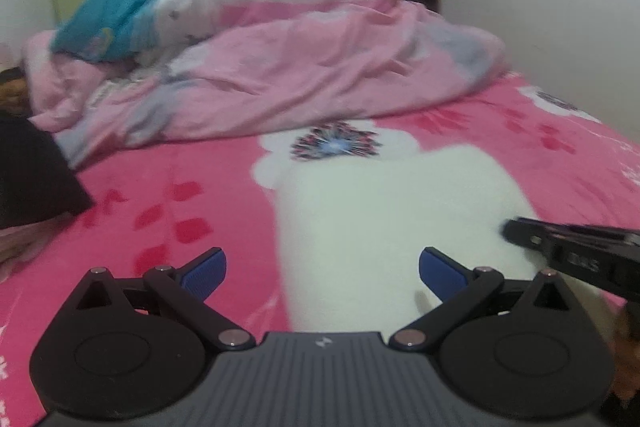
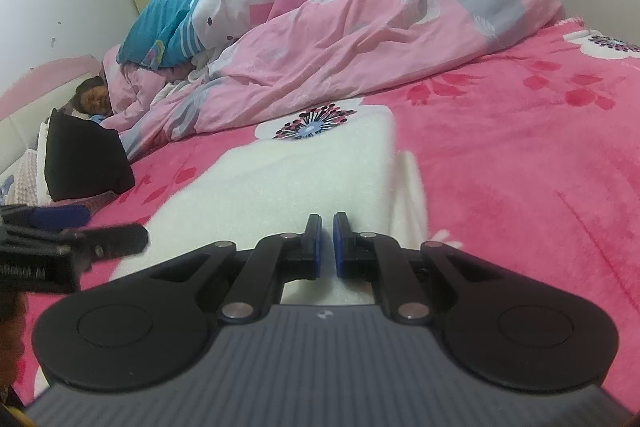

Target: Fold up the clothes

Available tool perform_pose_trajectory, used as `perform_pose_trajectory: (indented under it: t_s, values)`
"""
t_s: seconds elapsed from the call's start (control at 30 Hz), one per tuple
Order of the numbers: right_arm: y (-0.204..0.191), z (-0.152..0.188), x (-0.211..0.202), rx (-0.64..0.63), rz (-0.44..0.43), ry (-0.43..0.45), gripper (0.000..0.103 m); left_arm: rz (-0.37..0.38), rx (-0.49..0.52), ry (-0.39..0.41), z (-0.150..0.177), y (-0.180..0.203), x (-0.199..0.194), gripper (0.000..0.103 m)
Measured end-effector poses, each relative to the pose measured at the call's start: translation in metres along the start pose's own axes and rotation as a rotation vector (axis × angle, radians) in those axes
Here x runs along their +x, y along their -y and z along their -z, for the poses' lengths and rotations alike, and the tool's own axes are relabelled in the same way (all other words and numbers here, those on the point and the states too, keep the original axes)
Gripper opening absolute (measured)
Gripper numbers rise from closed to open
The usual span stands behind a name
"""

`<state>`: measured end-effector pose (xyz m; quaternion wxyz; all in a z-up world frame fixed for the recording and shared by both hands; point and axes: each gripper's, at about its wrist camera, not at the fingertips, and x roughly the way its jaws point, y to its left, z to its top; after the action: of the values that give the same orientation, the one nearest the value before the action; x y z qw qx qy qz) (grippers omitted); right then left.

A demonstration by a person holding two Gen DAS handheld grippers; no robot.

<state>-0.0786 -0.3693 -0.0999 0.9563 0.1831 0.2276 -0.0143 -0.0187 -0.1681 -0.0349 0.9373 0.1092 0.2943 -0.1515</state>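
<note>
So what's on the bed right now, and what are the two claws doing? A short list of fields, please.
surface: pink flowered bed cover
garment: white fleecy garment, lying flat
left gripper: open, over the garment, nothing held
right gripper: shut, white fabric showing between its pads
behind: heaped pink duvet, blue pillow
at left: folded black garment

Ahead of my tongs, the heaped pink duvet point(image 2: 360, 39) blocks the far bed. A black folded garment point(image 2: 86, 163) sits left. The pink blanket point(image 2: 520, 167) on my right lies open.
</note>
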Motion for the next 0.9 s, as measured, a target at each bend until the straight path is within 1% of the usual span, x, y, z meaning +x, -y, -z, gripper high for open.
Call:
perform_pose_trajectory:
  t_s: [0.1, 0.13, 0.17, 0.27, 0.37, 0.67, 0.7, 0.73, 0.77, 0.8, 0.9]
  values:
    - [-0.001, 0.000, 0.000, -0.007, 0.006, 0.001, 0.005, -0.043, -0.030, -0.023, 0.003, -0.007, 0.008, 0.103]
    - [-0.001, 0.000, 0.000, -0.009, 0.008, 0.000, 0.005, -0.042, -0.035, -0.043, 0.004, -0.008, 0.012, 0.103]
    - [-0.001, 0.000, 0.000, -0.010, 0.009, 0.000, 0.005, -0.034, -0.037, -0.063, 0.007, -0.008, 0.016, 0.103]
    - [-0.002, 0.000, 0.000, -0.014, 0.011, -0.002, 0.005, -0.012, -0.047, -0.059, 0.014, -0.006, 0.017, 0.103]
    - [-0.002, 0.000, 0.000, -0.017, 0.013, -0.004, 0.005, 0.016, -0.056, -0.079, 0.015, -0.004, 0.020, 0.103]
    - [-0.006, -0.002, 0.000, -0.035, 0.025, -0.017, 0.006, 0.031, -0.079, -0.098, 0.016, -0.004, 0.024, 0.103]
    - [-0.007, -0.004, -0.003, -0.032, 0.029, -0.024, 0.006, 0.030, -0.076, -0.099, 0.015, -0.004, 0.025, 0.103]
    - [-0.008, -0.007, -0.006, -0.027, 0.032, -0.031, 0.009, 0.028, -0.074, -0.102, 0.015, -0.003, 0.025, 0.103]
    - [-0.009, -0.009, -0.013, -0.022, 0.026, -0.022, 0.014, 0.025, -0.071, -0.105, 0.013, -0.003, 0.026, 0.103]
    - [-0.011, -0.011, -0.019, -0.018, 0.018, -0.011, 0.015, 0.023, -0.070, -0.110, 0.012, -0.002, 0.026, 0.103]
    - [-0.022, -0.007, -0.041, -0.097, 0.003, 0.019, 0.016, 0.014, -0.070, -0.131, 0.007, 0.000, 0.028, 0.103]
